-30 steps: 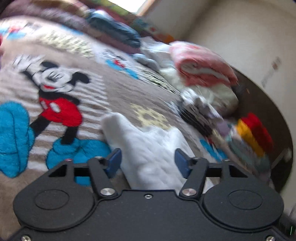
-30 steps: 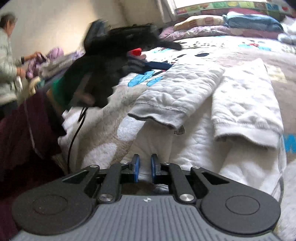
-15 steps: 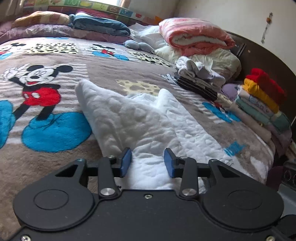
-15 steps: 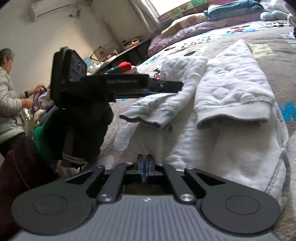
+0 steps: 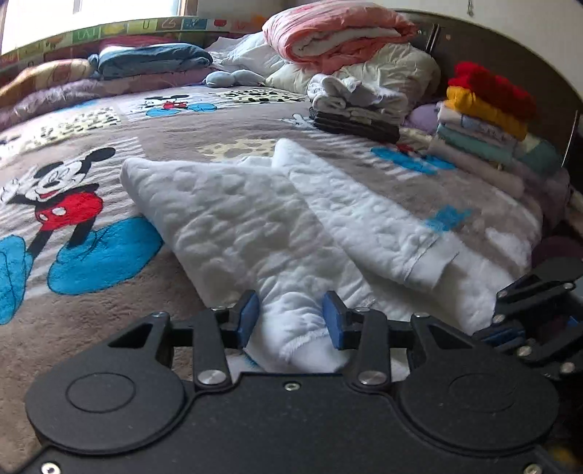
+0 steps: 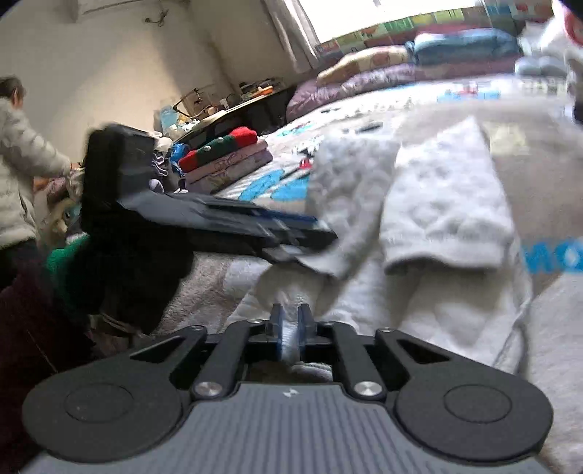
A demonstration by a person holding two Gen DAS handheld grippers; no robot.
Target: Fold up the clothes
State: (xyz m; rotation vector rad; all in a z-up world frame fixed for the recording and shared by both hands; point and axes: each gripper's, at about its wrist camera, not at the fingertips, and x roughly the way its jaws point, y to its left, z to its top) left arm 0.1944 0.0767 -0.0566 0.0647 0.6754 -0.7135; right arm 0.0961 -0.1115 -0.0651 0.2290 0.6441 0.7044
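- Your white quilted garment (image 5: 255, 226) lies across the bed (image 5: 109, 299) on the cartoon-mouse blanket, both sleeves already laid in over the body; I judge the fold about half done, with the hem still to be brought up toward the shoulders.
- Finished work sits around it: the colourful stack (image 5: 488, 120) near the headboard and the white-and-dark stack (image 5: 349, 105) beside the pink quilt (image 5: 339, 32), so I judge this one of the later pieces.
- Your left claw (image 5: 289, 317) has just been closing; the bunched hem fills the gap and the pads appear to press it, so I read it as grasping the garment.
- Your right claw (image 6: 290, 324) is clenched on a thin pinch of the same hem.
- Only the right view shows a person in a pale jacket (image 6: 18, 171) at the far side, and a red-and-green stack (image 6: 226, 156).
- Only the left view shows the headboard-side stacks.
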